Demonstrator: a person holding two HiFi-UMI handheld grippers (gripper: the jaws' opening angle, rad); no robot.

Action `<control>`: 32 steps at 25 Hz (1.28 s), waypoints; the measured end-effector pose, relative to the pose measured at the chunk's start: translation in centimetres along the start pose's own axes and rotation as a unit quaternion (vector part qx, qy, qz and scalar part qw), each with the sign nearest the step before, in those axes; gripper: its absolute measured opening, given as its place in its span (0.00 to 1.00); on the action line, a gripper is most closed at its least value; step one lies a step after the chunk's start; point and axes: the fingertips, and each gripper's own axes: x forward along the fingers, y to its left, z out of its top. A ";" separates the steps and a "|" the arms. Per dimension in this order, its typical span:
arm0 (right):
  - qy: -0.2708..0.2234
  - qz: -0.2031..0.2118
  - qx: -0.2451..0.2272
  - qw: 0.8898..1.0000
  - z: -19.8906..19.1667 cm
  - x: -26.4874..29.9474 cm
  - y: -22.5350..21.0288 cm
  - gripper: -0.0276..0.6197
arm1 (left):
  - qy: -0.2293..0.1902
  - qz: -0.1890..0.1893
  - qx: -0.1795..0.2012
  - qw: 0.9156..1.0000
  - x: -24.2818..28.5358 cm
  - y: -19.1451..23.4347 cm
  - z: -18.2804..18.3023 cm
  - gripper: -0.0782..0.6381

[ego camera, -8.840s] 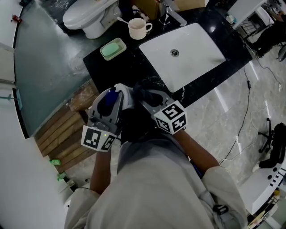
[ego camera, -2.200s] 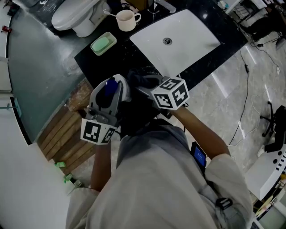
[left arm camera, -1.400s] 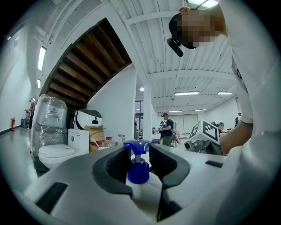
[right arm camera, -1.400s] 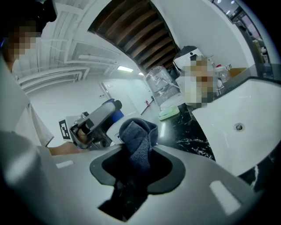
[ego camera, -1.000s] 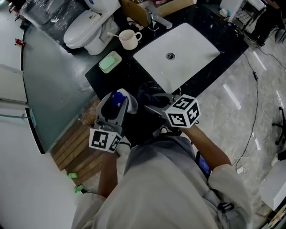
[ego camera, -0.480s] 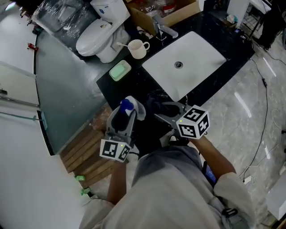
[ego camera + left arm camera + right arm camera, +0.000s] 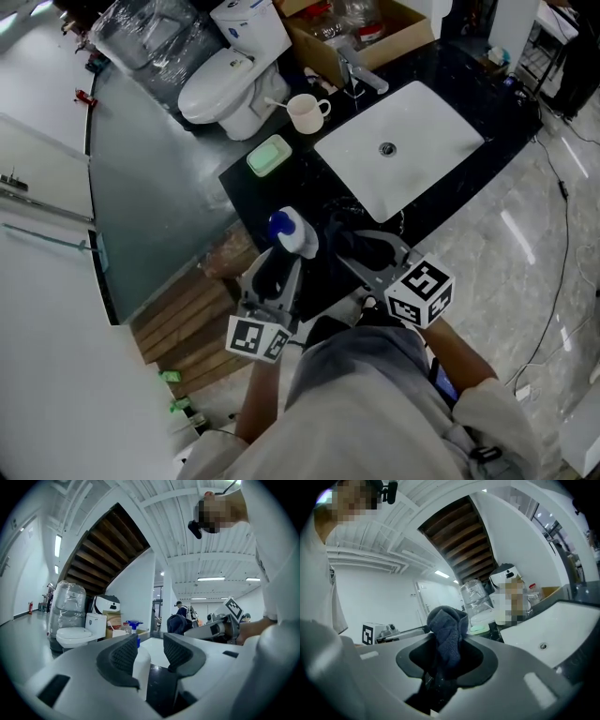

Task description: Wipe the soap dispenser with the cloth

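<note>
Gripping the soap dispenser (image 7: pixel 294 233) in your left claw (image 7: pixel 144 654) over the counter (image 7: pixel 281 192) edge, you clamp the cloth (image 7: pixel 447 629) in your right claw (image 7: pixel 446 663) just beside it. Earlier cloth touched dispenser; now apart.

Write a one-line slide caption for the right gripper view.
Right gripper clamped on a bunched dark blue cloth, white sink off to the right.
</note>
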 end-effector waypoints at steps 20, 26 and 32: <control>-0.037 -0.064 -0.106 0.992 1.6 -5.8 12.3 0.19 | -0.031 -0.034 -0.019 0.999 -9.8 -4.7 4.1 0.12; -0.039 -0.078 -0.113 0.990 0.9 -8.1 16.0 0.19 | -0.044 -0.039 -0.023 0.998 -13.3 -7.0 5.3 0.12; -0.045 -0.086 -0.105 0.990 0.2 -10.5 20.0 0.19 | -0.047 -0.046 -0.021 0.998 -17.4 -9.2 6.1 0.12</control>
